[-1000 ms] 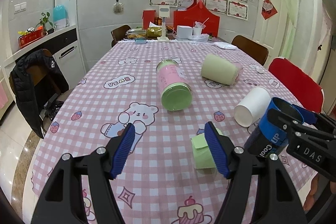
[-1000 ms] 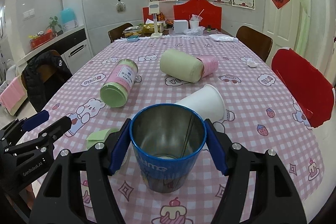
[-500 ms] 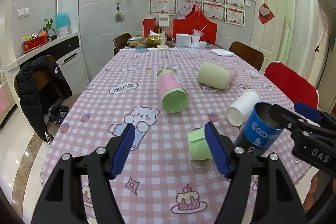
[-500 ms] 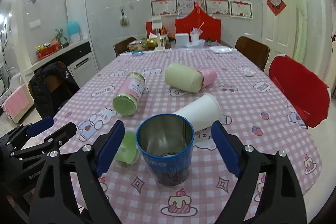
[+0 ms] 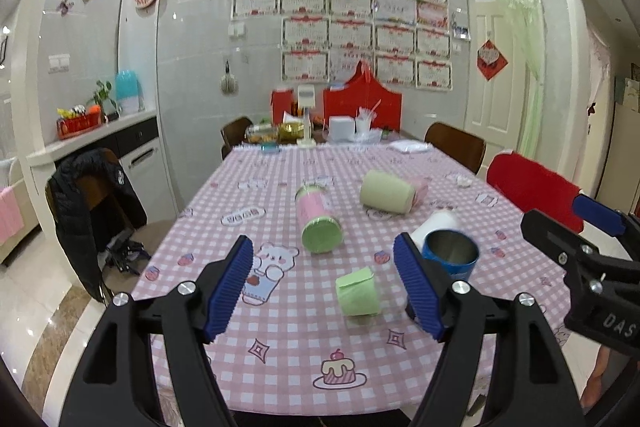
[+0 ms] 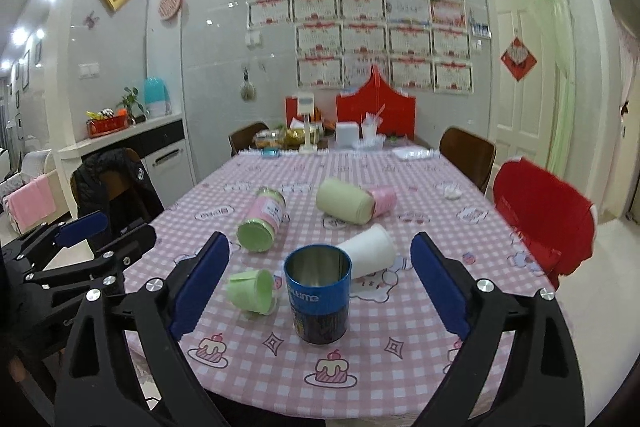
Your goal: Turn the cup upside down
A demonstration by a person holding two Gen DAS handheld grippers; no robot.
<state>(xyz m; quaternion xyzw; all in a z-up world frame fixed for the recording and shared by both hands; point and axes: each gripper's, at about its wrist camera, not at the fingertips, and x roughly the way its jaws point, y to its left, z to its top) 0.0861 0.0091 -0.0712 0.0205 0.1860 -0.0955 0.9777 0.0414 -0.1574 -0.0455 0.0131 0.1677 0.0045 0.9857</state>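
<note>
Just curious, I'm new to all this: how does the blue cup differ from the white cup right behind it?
The blue cup stands upright with its mouth up; the white cup lies on its side. The blue cup shows a shiny metal inside and printed lettering; the white cup is plain. Both rest on the pink checked tablecloth, with neither gripper holding them.

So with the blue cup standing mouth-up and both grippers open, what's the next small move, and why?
Probably bring the right gripper forward around the blue cup and close on its wall. The cup stands upright on the tablecloth, mouth up, not yet flipped, centred between the open jaws; the left gripper holds nothing.
</note>
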